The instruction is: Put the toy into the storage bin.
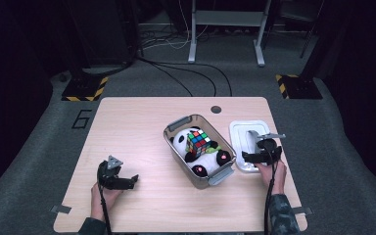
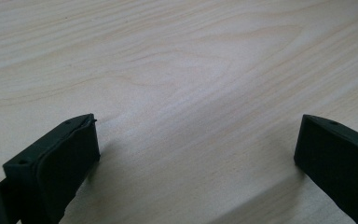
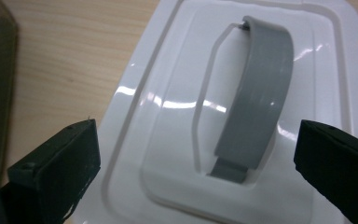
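- Pale wood grain covers the one rectangular table (image 1: 142,122), which carries everything here; a small dark round grommet (image 1: 216,109) sits near its far edge.
- One white glossy plastic lid (image 1: 242,134) with a single grey arched handle (image 3: 256,100) lies flat near the table's right edge, just beside the box.
- One grey translucent plastic storage box (image 1: 176,126) stands open, right of the table's middle, with two grey latches, one at its far end and one at its near end.
- Inside the box lie one black-and-white plush panda (image 1: 210,159) and one multicoloured puzzle cube (image 1: 198,142), the cube resting on top of the panda.
- The right gripper (image 1: 260,155) hovers over the near end of the lid; in the right gripper view its two black jaws stand wide apart on either side of the grey handle, holding nothing and not touching it.
- The left gripper (image 1: 127,182) rests low near the table's near left corner, well apart from the box; in the left gripper view its two jaws stand wide open over bare wood, empty.
- Two hands hold the grippers, one each, coming in from the near edge.
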Demonstrator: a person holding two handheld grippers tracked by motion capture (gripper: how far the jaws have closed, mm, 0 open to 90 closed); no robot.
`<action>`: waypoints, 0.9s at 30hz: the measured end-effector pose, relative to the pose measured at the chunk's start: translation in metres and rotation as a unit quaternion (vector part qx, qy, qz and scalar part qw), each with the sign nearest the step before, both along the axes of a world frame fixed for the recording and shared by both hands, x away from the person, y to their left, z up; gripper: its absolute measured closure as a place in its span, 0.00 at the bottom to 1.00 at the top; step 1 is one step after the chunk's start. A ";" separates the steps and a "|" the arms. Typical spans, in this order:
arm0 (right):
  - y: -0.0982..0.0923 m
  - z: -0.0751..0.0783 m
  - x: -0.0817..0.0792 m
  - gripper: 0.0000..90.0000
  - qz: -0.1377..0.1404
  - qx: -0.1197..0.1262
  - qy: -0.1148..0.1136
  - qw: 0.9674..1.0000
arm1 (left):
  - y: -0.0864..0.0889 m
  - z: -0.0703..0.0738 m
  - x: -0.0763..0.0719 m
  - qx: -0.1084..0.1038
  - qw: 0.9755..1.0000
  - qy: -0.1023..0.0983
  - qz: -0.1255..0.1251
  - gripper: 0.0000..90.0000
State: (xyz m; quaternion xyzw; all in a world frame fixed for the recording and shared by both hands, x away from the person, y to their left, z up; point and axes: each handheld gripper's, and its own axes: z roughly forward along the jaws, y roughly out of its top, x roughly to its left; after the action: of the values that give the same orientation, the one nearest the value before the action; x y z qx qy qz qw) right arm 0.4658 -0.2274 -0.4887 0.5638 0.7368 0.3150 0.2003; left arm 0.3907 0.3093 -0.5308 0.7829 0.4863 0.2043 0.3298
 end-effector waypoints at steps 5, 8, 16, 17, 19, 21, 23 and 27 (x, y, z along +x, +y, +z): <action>-0.010 -0.002 0.018 0.16 -0.010 0.012 -0.003 1.000 | 0.000 0.000 0.000 0.000 1.000 0.000 0.000 0.00; -0.013 -0.004 0.028 0.25 -0.023 0.018 0.007 1.000 | 0.000 0.000 0.000 0.000 1.000 0.000 0.000 0.00; -0.014 -0.007 0.048 0.45 -0.042 -0.001 0.010 0.999 | 0.000 0.000 0.000 -0.001 1.000 -0.003 -0.002 0.00; -0.013 -0.008 0.049 0.48 -0.040 -0.008 0.008 0.999 | 0.000 0.000 0.000 -0.001 1.000 -0.003 -0.002 0.00; -0.010 -0.010 0.051 0.56 -0.038 -0.019 0.007 0.999 | 0.000 0.000 0.000 -0.001 1.000 -0.003 -0.001 0.00; -0.009 -0.010 0.052 0.66 -0.036 -0.027 0.005 0.999 | 0.000 0.000 0.000 -0.001 1.000 -0.003 -0.001 0.00; -0.007 -0.011 0.052 0.70 -0.040 -0.036 0.005 0.999 | 0.000 0.000 0.000 -0.002 1.000 -0.003 -0.001 0.00; -0.006 -0.009 0.050 0.74 -0.040 -0.034 0.006 0.999 | 0.000 -0.001 0.000 -0.004 1.000 -0.004 0.000 0.00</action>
State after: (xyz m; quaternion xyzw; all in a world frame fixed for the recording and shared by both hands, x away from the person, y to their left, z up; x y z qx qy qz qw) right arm 0.5157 -0.2337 -0.4978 0.5874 0.7252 0.2779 0.2277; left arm 0.3907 0.3090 -0.5314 0.7809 0.4857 0.2051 0.3349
